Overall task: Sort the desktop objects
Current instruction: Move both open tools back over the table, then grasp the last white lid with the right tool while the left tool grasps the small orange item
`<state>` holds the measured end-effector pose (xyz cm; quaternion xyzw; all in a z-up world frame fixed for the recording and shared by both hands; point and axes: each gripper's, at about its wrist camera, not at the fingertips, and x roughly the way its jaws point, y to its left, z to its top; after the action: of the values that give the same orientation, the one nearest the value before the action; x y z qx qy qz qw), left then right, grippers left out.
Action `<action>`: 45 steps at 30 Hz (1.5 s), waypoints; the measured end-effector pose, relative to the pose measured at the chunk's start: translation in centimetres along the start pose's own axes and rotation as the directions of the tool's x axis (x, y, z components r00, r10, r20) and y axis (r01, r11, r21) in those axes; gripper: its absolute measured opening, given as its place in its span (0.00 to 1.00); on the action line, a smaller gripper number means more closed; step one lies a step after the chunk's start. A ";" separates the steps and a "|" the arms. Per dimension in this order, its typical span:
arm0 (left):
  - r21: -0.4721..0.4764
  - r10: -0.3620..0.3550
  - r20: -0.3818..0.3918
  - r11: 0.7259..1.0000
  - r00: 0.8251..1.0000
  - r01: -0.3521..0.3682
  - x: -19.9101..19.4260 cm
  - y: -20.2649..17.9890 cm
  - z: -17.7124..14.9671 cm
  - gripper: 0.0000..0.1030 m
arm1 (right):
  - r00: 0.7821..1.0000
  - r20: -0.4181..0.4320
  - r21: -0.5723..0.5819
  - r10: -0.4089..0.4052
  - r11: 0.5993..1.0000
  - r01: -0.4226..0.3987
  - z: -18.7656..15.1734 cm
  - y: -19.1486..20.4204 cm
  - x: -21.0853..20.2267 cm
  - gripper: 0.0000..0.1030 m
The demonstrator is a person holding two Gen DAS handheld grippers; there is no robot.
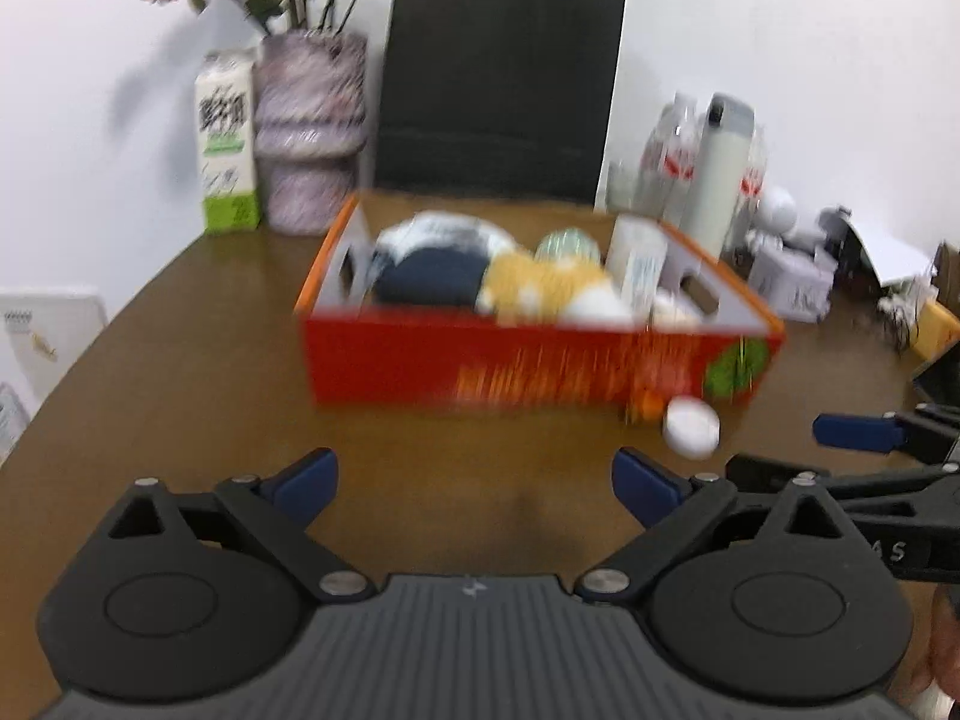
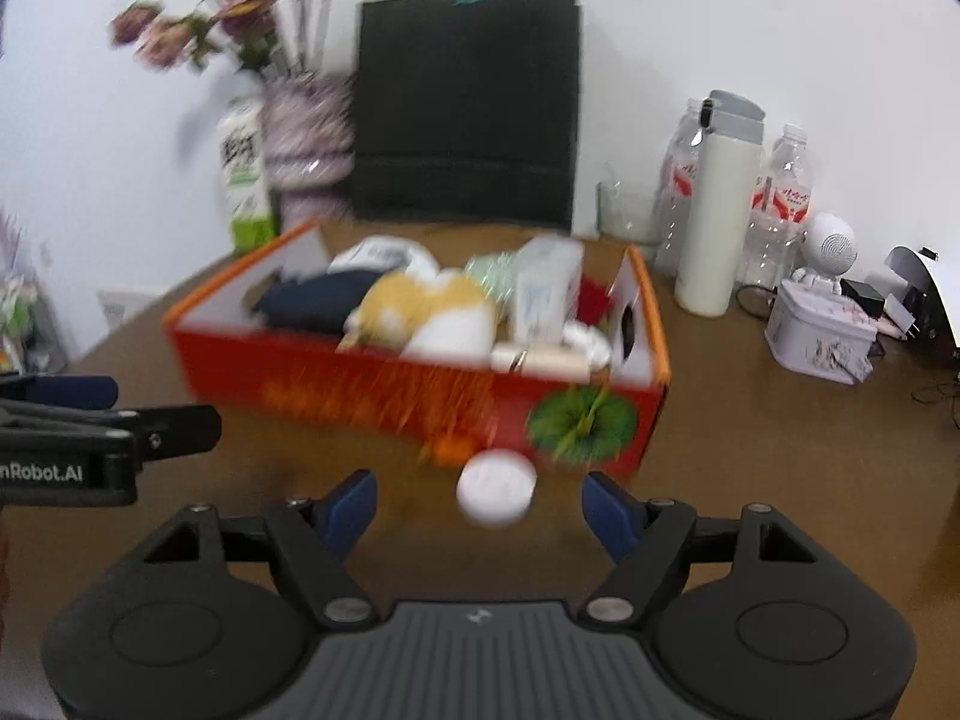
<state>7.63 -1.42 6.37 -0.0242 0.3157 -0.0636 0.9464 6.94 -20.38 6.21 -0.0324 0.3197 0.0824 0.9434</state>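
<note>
A red and orange cardboard box (image 1: 480, 360) stands on the brown table, filled with a navy cloth (image 1: 429, 279), a yellow and white plush toy (image 1: 540, 285), a white carton (image 1: 639, 264) and other items. It also shows in the right wrist view (image 2: 360, 384). A small round white jar (image 2: 495, 486) lies on the table just in front of the box, between and slightly beyond my right gripper's fingertips; it shows in the left wrist view (image 1: 691, 426) too. My left gripper (image 1: 474, 486) is open and empty. My right gripper (image 2: 480, 507) is open.
At the back stand a black paper bag (image 1: 498, 90), a vase of dried flowers (image 1: 309, 132) and a milk carton (image 1: 225, 144). At the right are a white flask (image 2: 717, 204), water bottles (image 2: 786, 192), a glass (image 2: 627, 210), a tin (image 2: 819, 333) and cables.
</note>
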 end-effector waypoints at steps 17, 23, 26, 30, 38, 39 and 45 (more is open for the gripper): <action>-0.039 0.058 -0.016 0.998 0.998 -0.058 -8.1 0.7 -10.9 1.00 | 1.000 0.007 0.013 -0.012 1.000 0.012 -11.2 4.0 -8.9 0.81; -0.043 0.061 -0.035 0.997 0.998 -0.062 -7.8 0.4 -11.3 1.00 | 0.999 0.035 0.010 -0.024 1.000 0.024 -12.0 4.2 -10.0 0.82; -0.043 0.060 -0.040 0.997 0.997 -0.062 -7.8 0.4 -11.4 1.00 | 0.999 0.047 0.015 -0.027 1.000 0.026 -12.1 4.1 -10.0 0.82; -0.047 0.056 -0.038 0.997 0.998 -0.058 -7.6 0.4 -11.4 1.00 | 0.999 0.041 0.041 -0.034 0.999 0.033 -11.9 3.6 -9.6 0.82; 0.006 0.067 0.019 0.998 0.998 -0.067 -6.8 -0.3 -9.3 1.00 | 1.000 0.026 0.035 -0.015 0.999 0.014 -9.9 2.8 -7.8 0.80; 0.022 0.065 0.036 0.998 0.997 -0.066 -6.3 -0.4 -8.5 1.00 | 0.999 0.031 0.033 -0.014 0.999 0.013 -9.1 2.5 -7.3 0.80; 0.037 0.036 0.081 0.999 0.996 -0.039 -3.2 -0.3 -5.0 0.98 | 1.000 0.023 0.047 0.010 0.999 -0.011 -2.0 -0.3 0.6 0.75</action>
<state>2.07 -1.33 4.32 -0.0024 0.2766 -0.0508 0.9596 6.27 -20.78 4.23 -0.0076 0.3110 0.0804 0.9470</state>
